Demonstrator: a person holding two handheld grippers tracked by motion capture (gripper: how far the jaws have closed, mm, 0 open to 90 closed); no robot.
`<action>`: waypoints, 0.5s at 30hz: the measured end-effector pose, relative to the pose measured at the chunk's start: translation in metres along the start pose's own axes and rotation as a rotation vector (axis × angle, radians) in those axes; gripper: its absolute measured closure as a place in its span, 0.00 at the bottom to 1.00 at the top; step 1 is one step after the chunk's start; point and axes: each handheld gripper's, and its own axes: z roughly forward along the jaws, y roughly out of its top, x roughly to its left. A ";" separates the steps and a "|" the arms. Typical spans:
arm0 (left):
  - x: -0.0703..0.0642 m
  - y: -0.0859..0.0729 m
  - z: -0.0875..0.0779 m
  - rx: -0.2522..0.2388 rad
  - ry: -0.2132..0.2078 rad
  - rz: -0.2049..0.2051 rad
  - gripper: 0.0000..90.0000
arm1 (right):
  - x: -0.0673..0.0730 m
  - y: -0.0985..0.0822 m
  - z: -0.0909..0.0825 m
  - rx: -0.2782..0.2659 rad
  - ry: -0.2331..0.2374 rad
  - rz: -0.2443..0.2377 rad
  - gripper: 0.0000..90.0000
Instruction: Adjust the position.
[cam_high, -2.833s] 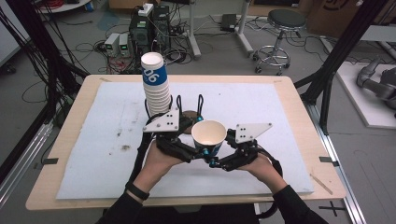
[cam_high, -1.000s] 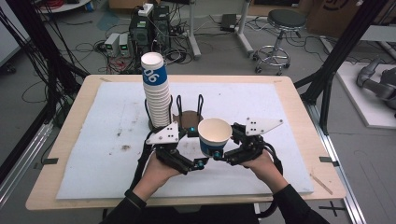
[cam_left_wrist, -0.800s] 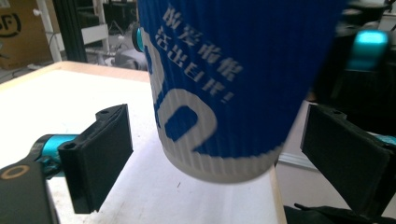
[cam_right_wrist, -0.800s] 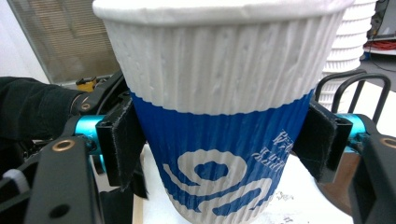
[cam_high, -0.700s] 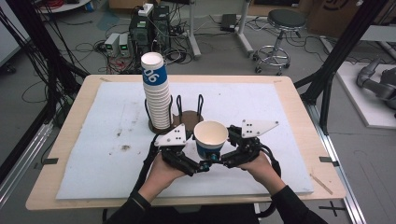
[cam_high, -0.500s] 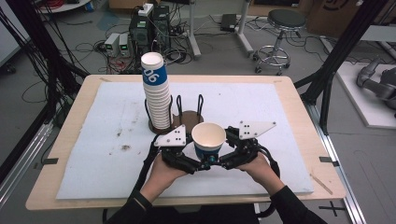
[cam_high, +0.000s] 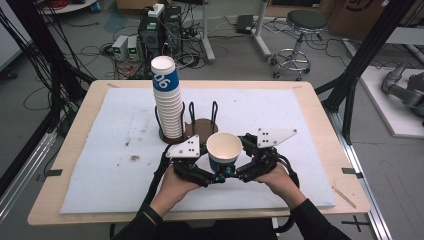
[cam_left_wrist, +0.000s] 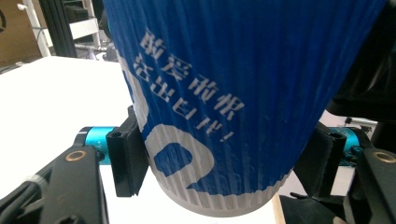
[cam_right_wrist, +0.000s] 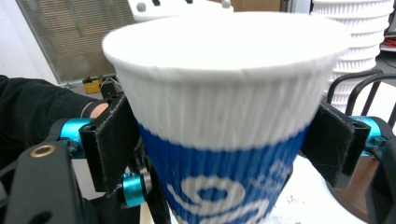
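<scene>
Blue ribbed paper cup (cam_left_wrist: 233, 93) sat upright between left gripper (cam_left_wrist: 224, 163) jaws. Both black pads pressed against cup's lower wall, near white base rim. White Chinese lettering ran across blue wall. White table surface (cam_left_wrist: 51, 98) lay behind at left.

White Chinese characters on the blue cup (cam_left_wrist: 224, 93); "06" on the cup stack (cam_high: 165, 80).
</scene>
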 end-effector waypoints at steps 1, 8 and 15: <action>0.000 0.000 0.000 0.000 0.000 0.001 0.33 | 0.000 0.001 0.000 -0.007 -0.004 -0.002 0.20; -0.001 0.000 0.001 -0.008 0.001 0.001 0.33 | 0.001 0.001 -0.002 -0.022 -0.006 -0.016 0.26; -0.003 0.006 -0.002 -0.073 -0.020 -0.021 0.25 | 0.003 0.001 -0.002 -0.032 0.003 -0.023 0.27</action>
